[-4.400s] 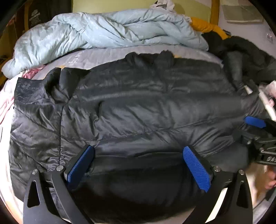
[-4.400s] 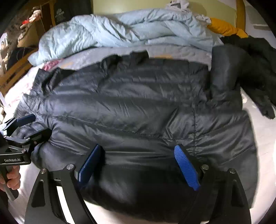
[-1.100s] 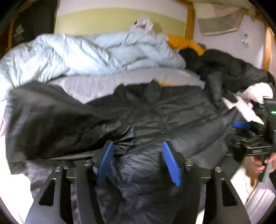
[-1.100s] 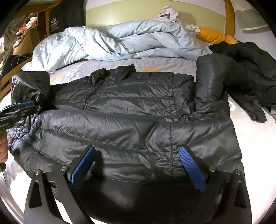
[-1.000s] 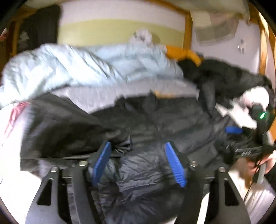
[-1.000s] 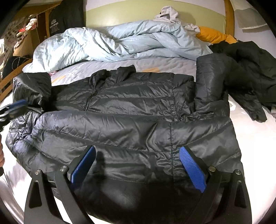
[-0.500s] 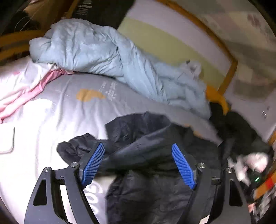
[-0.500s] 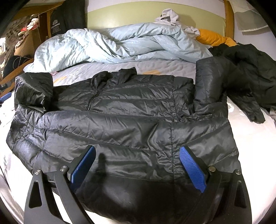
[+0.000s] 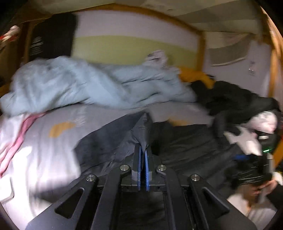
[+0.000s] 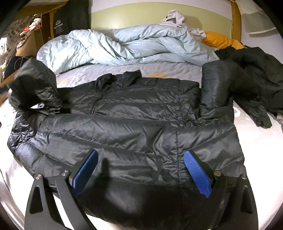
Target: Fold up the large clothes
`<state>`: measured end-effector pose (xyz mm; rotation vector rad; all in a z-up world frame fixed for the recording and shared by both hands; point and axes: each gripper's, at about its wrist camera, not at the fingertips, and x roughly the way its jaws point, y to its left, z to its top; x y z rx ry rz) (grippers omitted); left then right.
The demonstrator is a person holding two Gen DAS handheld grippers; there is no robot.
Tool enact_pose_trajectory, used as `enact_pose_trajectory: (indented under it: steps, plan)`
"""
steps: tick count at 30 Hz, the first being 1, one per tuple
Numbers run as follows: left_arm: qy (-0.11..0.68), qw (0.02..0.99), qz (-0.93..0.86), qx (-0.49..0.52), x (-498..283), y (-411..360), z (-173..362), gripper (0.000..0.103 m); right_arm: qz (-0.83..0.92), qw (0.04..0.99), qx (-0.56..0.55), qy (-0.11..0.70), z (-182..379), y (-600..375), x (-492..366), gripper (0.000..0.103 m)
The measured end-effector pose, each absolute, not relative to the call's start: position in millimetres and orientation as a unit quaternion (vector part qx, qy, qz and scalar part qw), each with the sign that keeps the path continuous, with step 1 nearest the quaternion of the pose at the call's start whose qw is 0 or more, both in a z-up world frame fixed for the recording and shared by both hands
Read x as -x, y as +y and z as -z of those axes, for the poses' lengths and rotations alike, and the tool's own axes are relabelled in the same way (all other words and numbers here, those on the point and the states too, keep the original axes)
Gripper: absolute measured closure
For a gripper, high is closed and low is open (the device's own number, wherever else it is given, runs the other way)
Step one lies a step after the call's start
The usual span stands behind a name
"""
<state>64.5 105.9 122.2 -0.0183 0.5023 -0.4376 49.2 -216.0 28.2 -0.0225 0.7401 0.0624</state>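
Note:
A black quilted puffer jacket [image 10: 134,120] lies on the bed, its hem folded up over the body. Its left sleeve [image 10: 35,85] is raised at the left edge; the right sleeve [image 10: 215,86] lies bent upward on the right. My right gripper [image 10: 141,169] is open and empty, hovering over the jacket's folded lower part. My left gripper [image 9: 143,150] is shut on a fold of the jacket's left sleeve [image 9: 141,131], lifting it off the bed; the jacket [image 9: 191,141] spreads to the right below it. This view is blurred.
A crumpled light blue duvet [image 10: 123,44] lies at the head of the bed by the green headboard [image 10: 141,12]. Another black garment [image 10: 254,74] and an orange pillow [image 10: 219,40] lie at the right. Pink cloth [image 9: 21,131] lies at the left edge.
My left gripper, open over the sleeve half a second ago, has closed on the sleeve and lifted it. The right gripper stays open and nearly still over the hem.

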Motion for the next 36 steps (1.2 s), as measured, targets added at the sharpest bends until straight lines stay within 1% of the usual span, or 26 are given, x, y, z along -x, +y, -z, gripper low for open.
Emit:
enact_pose_trajectory:
  steps: [4,6,7,8,9,10,11,12,15,18,24,29,31,33,36]
  plan:
    - [0.27,0.923,0.274,0.015,-75.7,57.9,-148.8,0.1,-0.023,0.933,0.0,0.36,-30.3,-222.2,-48.9,0.004]
    - [0.306,0.902,0.303,0.038,-90.3,34.6,-155.2,0.1,-0.023,0.935,-0.006,0.354,-34.6,-224.9,-47.2,0.004]
    - [0.327,0.887,0.32,0.058,-99.0,23.7,-155.5,0.097,-0.021,0.936,-0.005,0.35,-36.5,-225.6,-46.3,0.004]
    - [0.346,0.872,0.337,0.079,-107.8,15.7,-155.2,0.09,-0.016,0.939,0.0,0.344,-38.4,-226.0,-45.0,0.004]
    - [0.361,0.859,0.35,0.094,-113.8,6.3,-153.9,0.079,-0.01,0.941,0.008,0.338,-40.5,-225.7,-43.5,0.004]
    - [0.367,0.853,0.357,0.1,-115.7,-2.8,-153.8,0.074,-0.002,0.944,0.02,0.331,-42.5,-225.0,-41.5,0.004]
    - [0.367,0.853,0.359,0.095,-115.0,-11.6,-154.2,0.066,0.001,0.945,0.026,0.327,-43.8,-225.1,-40.4,0.004]
    - [0.359,0.858,0.357,0.084,-111.0,-18.4,-155.5,0.061,0.003,0.946,0.032,0.323,-45.3,-224.6,-38.9,0.004]
    - [0.323,0.874,0.358,0.059,-91.6,-22.3,-160.1,0.056,-0.004,0.947,0.029,0.319,-49.2,-225.9,-37.3,0.004]
    - [0.293,0.892,0.339,0.052,-74.4,-3.0,-161.7,0.05,-0.012,0.948,0.018,0.316,-52.3,-226.8,-35.5,0.004]
    - [0.256,0.923,0.277,0.068,-54.8,62.1,-157.7,0.046,-0.049,0.953,-0.013,0.298,-60.5,-222.7,-21.5,0.004]
    - [0.266,0.936,0.215,0.086,-58.7,106.3,-130.9,0.046,-0.101,0.966,-0.014,0.239,-75.6,-198.7,4.4,0.004]
    - [0.258,0.943,0.195,0.076,-57.2,111.9,-119.5,0.046,-0.102,0.975,0.009,0.195,-80.8,-181.9,20.6,0.004]
    - [0.251,0.95,0.178,0.062,-54.8,111.4,-112.6,0.046,-0.113,0.979,0.021,0.169,-84.3,-169.1,32.8,0.004]
    - [0.243,0.951,0.182,0.057,-51.9,107.8,-108.0,0.046,-0.136,0.98,0.007,0.144,-87.6,-154.2,47.5,0.005]
